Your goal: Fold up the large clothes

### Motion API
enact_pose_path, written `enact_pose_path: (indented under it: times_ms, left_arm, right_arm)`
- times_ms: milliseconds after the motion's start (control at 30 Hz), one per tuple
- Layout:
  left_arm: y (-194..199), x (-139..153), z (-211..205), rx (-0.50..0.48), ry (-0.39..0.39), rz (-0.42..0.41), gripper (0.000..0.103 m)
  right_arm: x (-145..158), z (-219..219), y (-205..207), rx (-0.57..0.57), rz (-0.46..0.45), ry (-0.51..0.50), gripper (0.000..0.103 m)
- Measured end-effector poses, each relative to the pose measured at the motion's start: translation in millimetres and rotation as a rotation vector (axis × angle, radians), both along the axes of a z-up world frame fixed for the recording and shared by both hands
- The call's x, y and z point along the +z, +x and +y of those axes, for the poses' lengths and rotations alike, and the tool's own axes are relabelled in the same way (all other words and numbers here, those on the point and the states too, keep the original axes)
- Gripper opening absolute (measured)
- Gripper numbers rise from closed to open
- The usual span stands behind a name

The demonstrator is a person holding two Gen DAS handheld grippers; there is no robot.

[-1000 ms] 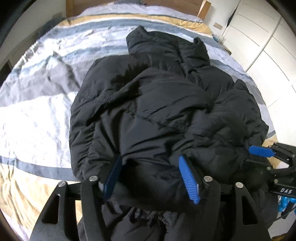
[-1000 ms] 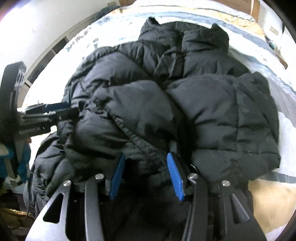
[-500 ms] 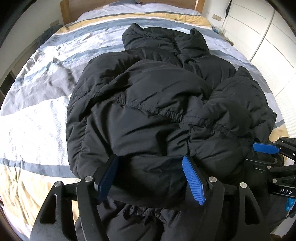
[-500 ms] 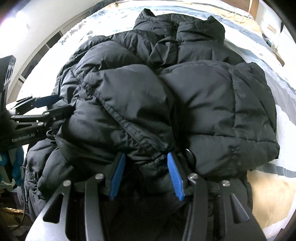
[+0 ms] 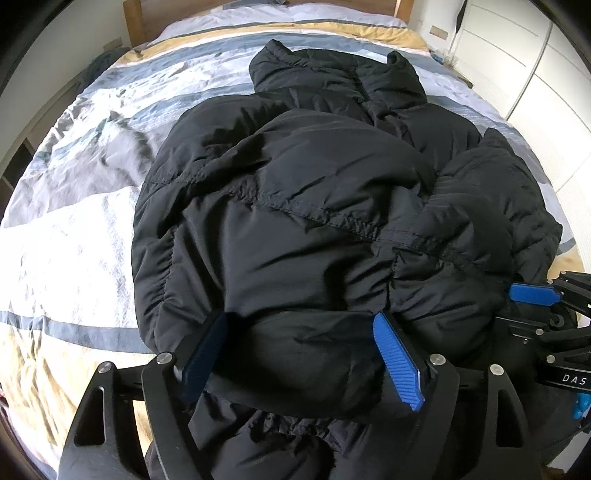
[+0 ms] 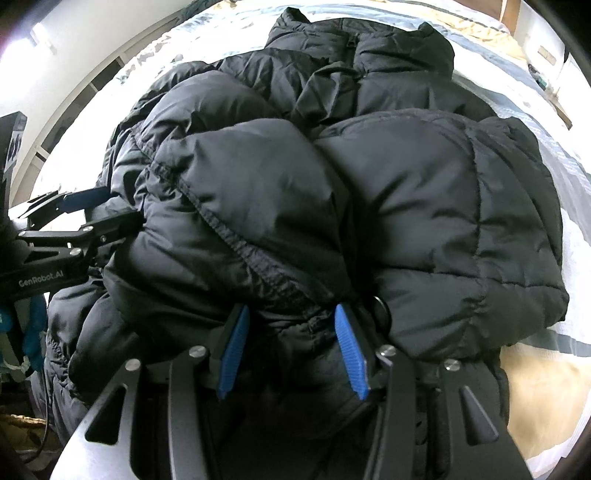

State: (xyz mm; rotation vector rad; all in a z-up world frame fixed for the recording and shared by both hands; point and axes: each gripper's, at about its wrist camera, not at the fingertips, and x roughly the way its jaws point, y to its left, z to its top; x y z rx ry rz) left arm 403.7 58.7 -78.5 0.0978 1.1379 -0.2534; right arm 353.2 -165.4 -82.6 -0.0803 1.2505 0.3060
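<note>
A black puffer jacket [image 5: 295, 221] lies on the striped bed [image 5: 74, 240], its lower half folded up over the chest and its collar at the far end. My left gripper [image 5: 303, 354] straddles the near fold on the left side. Its jaws are opening, and the puffy fabric bulges loosely between the blue pads [image 5: 399, 362]. My right gripper [image 6: 291, 350] is shut on a bunched seam of the jacket [image 6: 406, 203] at the near edge. Each gripper shows at the side of the other's view: the right gripper [image 5: 535, 295] and the left gripper [image 6: 85, 206].
A wooden headboard [image 5: 133, 22] stands beyond the collar. White wardrobe doors [image 5: 546, 74] run along the right side of the bed. The striped bedding [image 6: 535, 387] lies bare on both sides of the jacket. A person's blue-gloved hand [image 6: 33, 332] shows at the left edge.
The left jaws have spread wider around the fold. The folded part has settled lower onto the rest of the jacket. The right jaws keep the same grip.
</note>
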Motion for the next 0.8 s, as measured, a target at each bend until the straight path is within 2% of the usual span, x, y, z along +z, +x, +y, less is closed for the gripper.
enact_pose_path:
  times_ms: [233,567,667,800]
  left_arm:
    - [-1,0,0,0.013,0.006,0.005,0.082]
    - [-1,17,6,0.031,0.005,0.023,0.082]
    - [6,28,11,0.031,0.0,0.018,0.082]
    - [35,57,23,0.065,-0.019,-0.028,0.082]
  right_arm:
    - [-1,-5,1,0.014,0.002,0.026,0.047]
    - [12,-16,-6,0.019,0.01,0.059,0.047]
    - [20,-24,-8,0.016,0.01,0.063,0.047]
    - [38,-52,3,-0.007,-0.015,0.051,0.047]
